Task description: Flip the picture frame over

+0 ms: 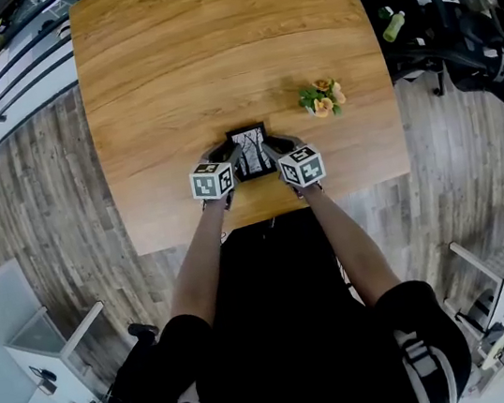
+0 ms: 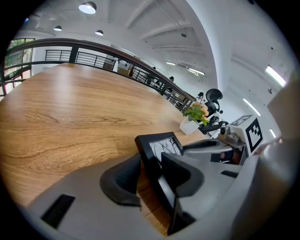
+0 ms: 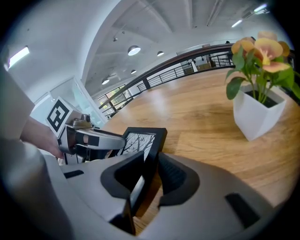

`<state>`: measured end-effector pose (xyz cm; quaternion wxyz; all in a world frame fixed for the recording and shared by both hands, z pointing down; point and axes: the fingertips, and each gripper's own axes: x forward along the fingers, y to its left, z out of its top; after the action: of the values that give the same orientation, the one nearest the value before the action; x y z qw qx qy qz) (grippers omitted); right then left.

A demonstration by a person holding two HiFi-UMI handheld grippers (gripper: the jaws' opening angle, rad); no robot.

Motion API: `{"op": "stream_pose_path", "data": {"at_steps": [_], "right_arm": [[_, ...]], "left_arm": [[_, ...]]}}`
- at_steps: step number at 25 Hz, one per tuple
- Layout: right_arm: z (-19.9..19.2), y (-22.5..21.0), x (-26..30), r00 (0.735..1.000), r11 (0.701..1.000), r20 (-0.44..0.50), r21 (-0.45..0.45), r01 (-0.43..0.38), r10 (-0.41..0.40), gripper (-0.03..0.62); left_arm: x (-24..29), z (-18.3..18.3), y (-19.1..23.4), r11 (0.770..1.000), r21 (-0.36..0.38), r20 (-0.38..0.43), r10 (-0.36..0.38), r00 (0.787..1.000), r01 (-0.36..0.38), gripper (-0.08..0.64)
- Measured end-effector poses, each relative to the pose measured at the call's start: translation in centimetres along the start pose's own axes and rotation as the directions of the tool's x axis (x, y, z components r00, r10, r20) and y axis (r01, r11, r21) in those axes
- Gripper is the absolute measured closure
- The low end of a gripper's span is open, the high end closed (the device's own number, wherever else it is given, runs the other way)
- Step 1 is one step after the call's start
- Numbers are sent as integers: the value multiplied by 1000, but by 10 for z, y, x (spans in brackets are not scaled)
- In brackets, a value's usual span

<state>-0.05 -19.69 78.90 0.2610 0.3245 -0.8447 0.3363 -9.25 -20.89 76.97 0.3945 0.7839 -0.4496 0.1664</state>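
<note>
we have the picture frame (image 1: pixel 251 156) tilted near the front edge of the wooden table (image 1: pixel 209 51), its picture side facing up, between our 2 grippers. our right gripper (image 1: pixel 272 151) pinches 1 side, jaws narrow on it. our left gripper (image 1: pixel 233 156) straddles the other side more loosely, with a gap at 1 pad. a potted plant (image 1: pixel 322 98) stands apart to the right.

wooden table (image 1: pixel 209 51), grey plank floor (image 1: pixel 45 210), black railing (image 2: pixel 75 55), ceiling lights (image 2: pixel 87 7)

Surface (image 1: pixel 208 41) open left of and beyond the picture frame (image 1: pixel 251 152). Sole obstruction: potted plant (image 1: pixel 322 98) to its right, well apart; passage between.
</note>
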Motion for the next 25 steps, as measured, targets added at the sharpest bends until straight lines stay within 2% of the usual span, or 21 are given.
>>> {"op": "stream_pose_path", "data": {"at_steps": [10, 20, 25], "right_arm": [[-2, -2, 4, 999, 999, -20, -43, 31, -32, 483], [-4, -2, 7, 998, 995, -35, -85, 55, -58, 475], [-5, -2, 7, 998, 992, -34, -111, 53, -57, 428]], "left_arm": [[5, -3, 4, 998, 28, -31, 62, 998, -61, 410], [7, -3, 6, 995, 55, -33, 85, 996, -83, 410], [7, -4, 2, 996, 67, -44, 63, 997, -60, 408]]}}
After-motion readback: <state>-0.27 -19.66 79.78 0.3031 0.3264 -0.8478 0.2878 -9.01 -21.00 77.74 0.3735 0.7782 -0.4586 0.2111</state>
